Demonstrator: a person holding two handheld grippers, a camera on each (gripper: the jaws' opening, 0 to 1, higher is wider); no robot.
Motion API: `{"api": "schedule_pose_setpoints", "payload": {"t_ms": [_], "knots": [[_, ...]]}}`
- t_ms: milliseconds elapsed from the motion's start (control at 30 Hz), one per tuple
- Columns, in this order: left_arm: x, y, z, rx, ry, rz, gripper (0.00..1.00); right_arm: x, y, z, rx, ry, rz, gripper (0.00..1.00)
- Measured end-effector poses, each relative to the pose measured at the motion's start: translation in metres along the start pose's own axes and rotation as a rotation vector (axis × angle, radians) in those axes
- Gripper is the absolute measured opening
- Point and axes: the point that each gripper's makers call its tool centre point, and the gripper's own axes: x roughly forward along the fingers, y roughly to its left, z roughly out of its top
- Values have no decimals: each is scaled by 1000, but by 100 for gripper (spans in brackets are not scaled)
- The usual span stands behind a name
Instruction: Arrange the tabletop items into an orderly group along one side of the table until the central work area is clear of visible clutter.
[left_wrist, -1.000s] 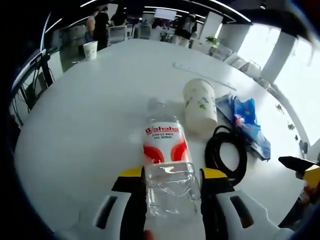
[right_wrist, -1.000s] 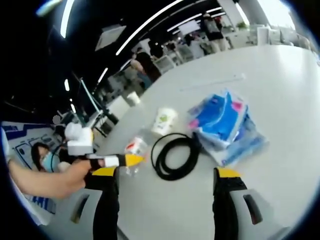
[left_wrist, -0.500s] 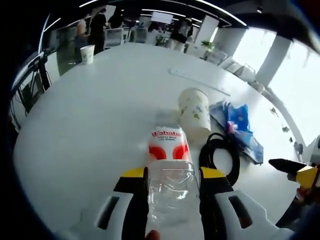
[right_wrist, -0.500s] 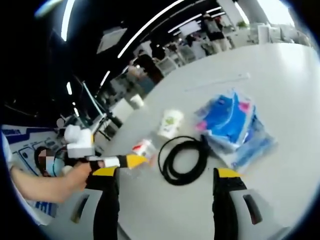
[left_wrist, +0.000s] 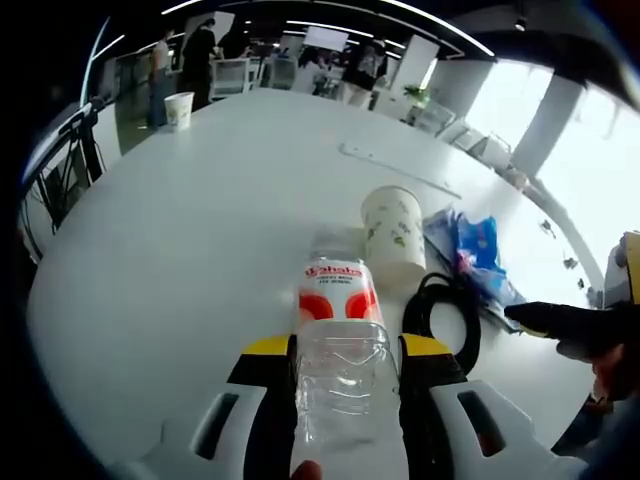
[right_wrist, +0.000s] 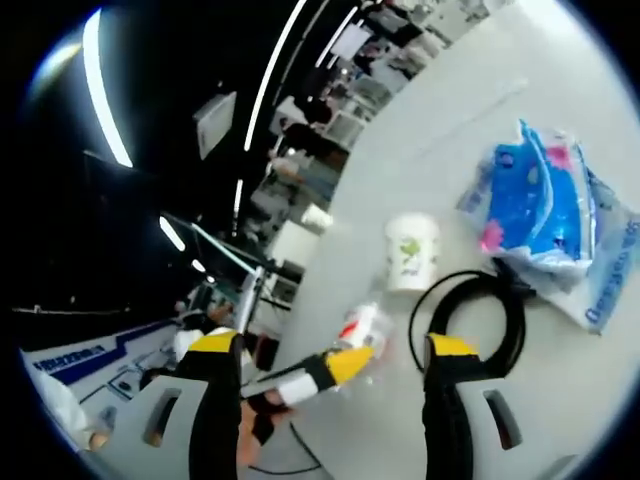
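Left gripper view: left claw (left_wrist: 345, 362) clamps "Wahaha" water bottle (left_wrist: 340, 335); right claw (right_wrist: 333, 352) gapes, holding nothing.

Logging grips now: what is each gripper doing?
Left gripper: shut on the water bottle.
Right gripper: open, holding nothing.

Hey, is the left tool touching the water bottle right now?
Touching. In the left gripper view the left tool has both yellow-tipped jaws pressed against the sides of the clear water bottle, with no gap visible.
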Motion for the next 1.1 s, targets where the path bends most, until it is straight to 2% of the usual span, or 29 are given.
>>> {"api": "schedule_pose_setpoints", "payload": {"t_ms": [100,167,200,300,500,633,867,1100], "knots": [[-1,1,0,-14,-2,-5,34,6,-4,-7,39,24,-9,70],[-1,1,0,-44,-8,-12,34,8,-13,-16,54,74,-51,65],[0,1,0,-36,-7,-11,34,11,-16,-16,35,66,-53,65],[0,1,0,-35,-4,-16,34,16,-21,-19,79,80,-61,65],[0,1,0,-59,-6,-19,34,28,-23,-11,162,63,-58,65],[0,0,1,-67,-8,-23,35,40,-25,-7,263,72,-56,65],[-1,1,3,-79,-16,-27,35,58,-18,-6,326,86,-43,65],[-4,3,8,-91,-30,-35,35,69,-10,-8,323,119,-26,62]]}}
